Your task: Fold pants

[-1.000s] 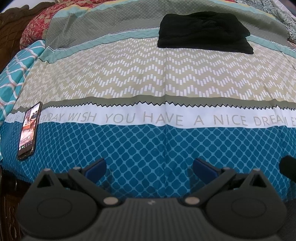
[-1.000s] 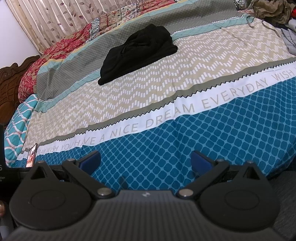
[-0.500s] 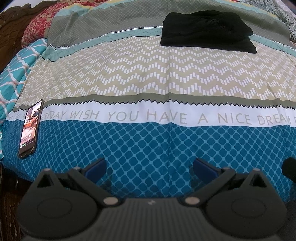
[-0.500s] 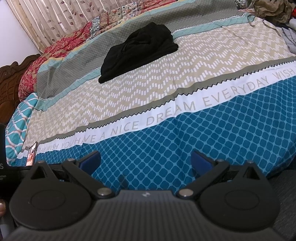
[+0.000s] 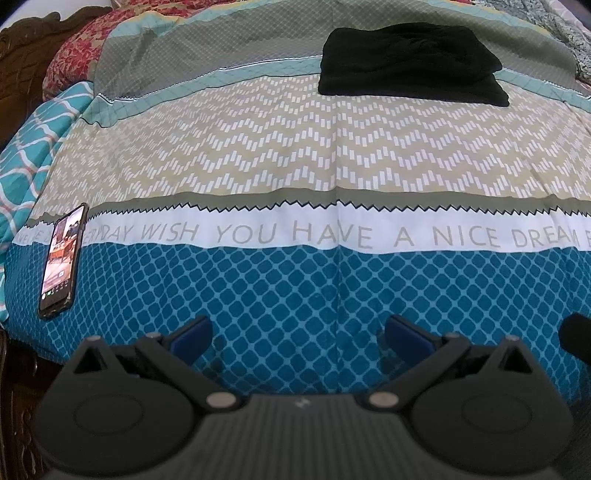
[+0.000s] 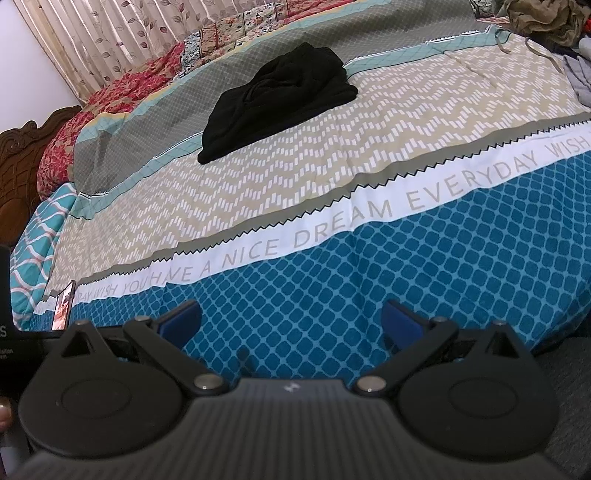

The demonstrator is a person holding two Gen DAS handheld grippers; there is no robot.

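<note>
A wide bedspread (image 5: 295, 155) is covering the bed and filling most of both views, banded in grey-green, beige zigzag, a white strip of printed words and a blue lattice nearest the cameras. The black pants (image 5: 410, 64) (image 6: 277, 99) are lying in a folded bundle on the bedspread's far side, straddling the line where the grey-green band is meeting the beige one, well apart from both grippers. A phone (image 5: 61, 262) (image 6: 64, 304) with a lit screen is resting on the bedspread's near left edge, across the white strip and the blue lattice.

The left gripper (image 5: 297, 334) is hovering over the blue lattice with its blue-padded fingers spread wide, gripping nothing. The right gripper (image 6: 291, 321) is doing the same over the bedspread's near edge, fingers likewise apart and empty.

Beyond the bedspread's far left a red floral quilt (image 6: 110, 96) is bunching against a carved wooden headboard (image 6: 22, 158), with leaf-patterned curtains (image 6: 122, 33) hanging behind. Loose clothes (image 6: 543, 18) are piling at the bedspread's far right corner.
</note>
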